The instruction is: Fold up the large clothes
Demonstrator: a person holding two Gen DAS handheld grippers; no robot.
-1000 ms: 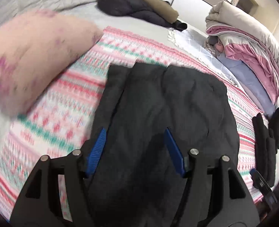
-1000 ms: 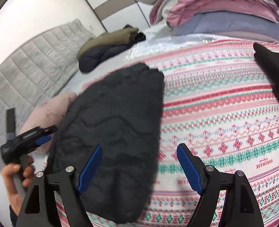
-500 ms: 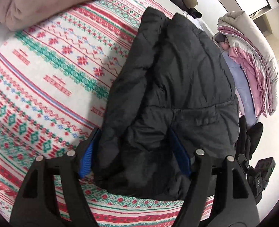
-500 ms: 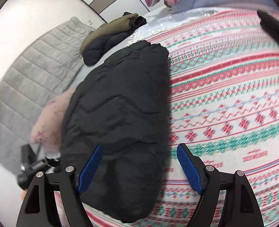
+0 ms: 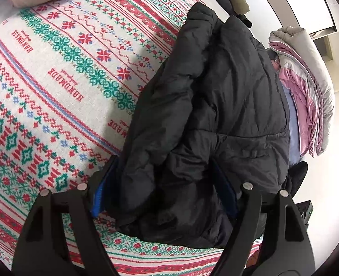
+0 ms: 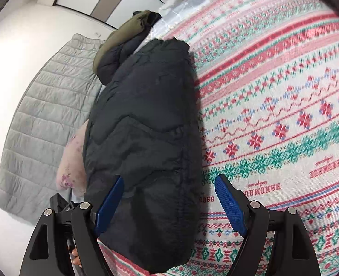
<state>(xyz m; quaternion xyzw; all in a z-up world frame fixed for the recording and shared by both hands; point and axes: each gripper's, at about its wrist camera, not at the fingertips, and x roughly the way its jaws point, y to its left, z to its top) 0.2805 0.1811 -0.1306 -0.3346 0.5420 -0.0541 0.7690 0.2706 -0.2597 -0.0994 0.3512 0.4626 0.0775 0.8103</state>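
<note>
A black puffer jacket (image 5: 215, 115) lies folded lengthwise on the patterned knit blanket (image 5: 54, 92). My left gripper (image 5: 162, 191) is down on the jacket's near left corner. Its jaws stand wide, with the bunched fabric filling the gap between the blue pads. In the right wrist view the same jacket (image 6: 146, 126) runs away from me. My right gripper (image 6: 171, 202) is open over its near right edge. One pad is above the jacket and the other above the blanket (image 6: 273, 115).
A pink pillow (image 6: 71, 161) lies left of the jacket by the grey quilted headboard (image 6: 38, 115). An olive and dark coat (image 6: 123, 46) sits beyond the jacket's far end. Folded pink and beige quilts (image 5: 307, 92) are stacked at the right. A dark item (image 5: 296, 177) lies beside the jacket.
Both grippers have sunk toward the jacket and rolled. The left jaws widened a little and now straddle its near corner; the right jaws kept their width.
</note>
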